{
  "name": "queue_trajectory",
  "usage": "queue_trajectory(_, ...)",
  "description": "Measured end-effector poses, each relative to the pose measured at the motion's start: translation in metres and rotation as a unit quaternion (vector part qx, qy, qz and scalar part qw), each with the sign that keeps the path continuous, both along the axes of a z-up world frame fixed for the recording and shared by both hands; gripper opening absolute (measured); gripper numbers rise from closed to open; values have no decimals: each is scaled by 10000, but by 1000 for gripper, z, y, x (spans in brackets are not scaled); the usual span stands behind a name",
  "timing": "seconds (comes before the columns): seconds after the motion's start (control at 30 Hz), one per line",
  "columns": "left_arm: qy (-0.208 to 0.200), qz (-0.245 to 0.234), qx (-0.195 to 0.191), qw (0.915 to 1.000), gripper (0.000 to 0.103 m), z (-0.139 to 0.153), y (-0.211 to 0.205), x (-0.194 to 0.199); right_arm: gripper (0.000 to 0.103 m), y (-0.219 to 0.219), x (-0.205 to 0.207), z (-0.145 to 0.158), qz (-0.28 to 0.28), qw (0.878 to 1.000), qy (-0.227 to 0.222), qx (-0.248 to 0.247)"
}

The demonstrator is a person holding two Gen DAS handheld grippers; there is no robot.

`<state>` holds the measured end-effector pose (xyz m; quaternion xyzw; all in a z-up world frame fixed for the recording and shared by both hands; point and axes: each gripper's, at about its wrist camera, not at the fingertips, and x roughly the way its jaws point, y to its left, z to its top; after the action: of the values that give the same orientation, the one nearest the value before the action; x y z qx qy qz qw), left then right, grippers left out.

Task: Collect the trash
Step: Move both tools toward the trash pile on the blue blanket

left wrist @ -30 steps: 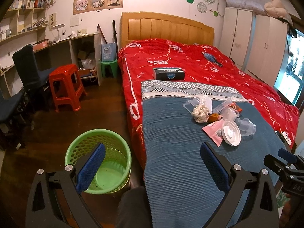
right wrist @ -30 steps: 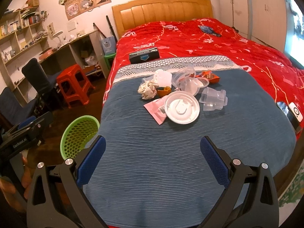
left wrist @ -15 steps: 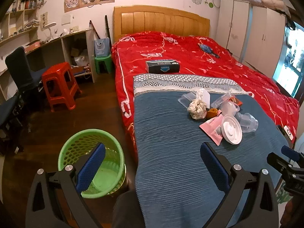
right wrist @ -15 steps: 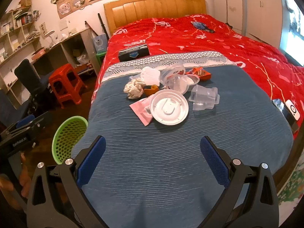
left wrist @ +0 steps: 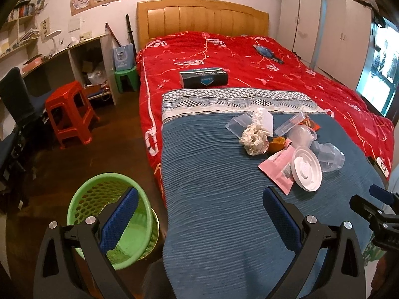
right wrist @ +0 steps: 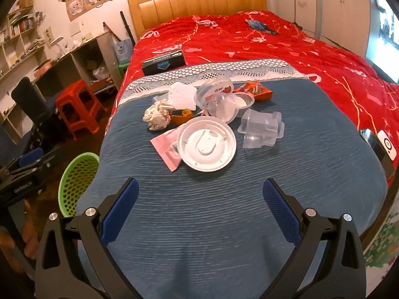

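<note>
Since nothing's been picked up yet, the whole trash pile sits on the ribbed blue blanket covering the foot of the bed, well apart from the green perforated plastic bin on the floor. Both the left gripper and right gripper are spread wide, empty. Risk I'd guess: the flat round white plastic lid overlaps the pink foil wrapper, so pinching one drags the other off.
</note>
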<state>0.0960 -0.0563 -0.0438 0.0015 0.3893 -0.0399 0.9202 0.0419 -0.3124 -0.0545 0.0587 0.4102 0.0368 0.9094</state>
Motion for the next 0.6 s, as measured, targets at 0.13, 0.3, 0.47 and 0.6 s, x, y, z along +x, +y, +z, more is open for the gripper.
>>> queue_trajectory(0.13, 31, -59, 34, 10000, 97, -2, -7, 11, 98, -6, 11, -5, -9, 10000, 80, -9)
queue_trajectory(0.3, 105, -120, 86, 9998, 97, -8, -17, 26, 98, -9, 25, -13, 15, 9998, 192, -32)
queue_trajectory(0.47, 201, -150, 115, 9996, 97, -15, -21, 37, 98, -10, 39, -22, 54, 9995, 300, 9)
queue_trajectory(0.6, 283, -158, 137, 9994, 97, -21, -25, 48, 98, -12, 49, -29, 82, 9992, 383, 91)
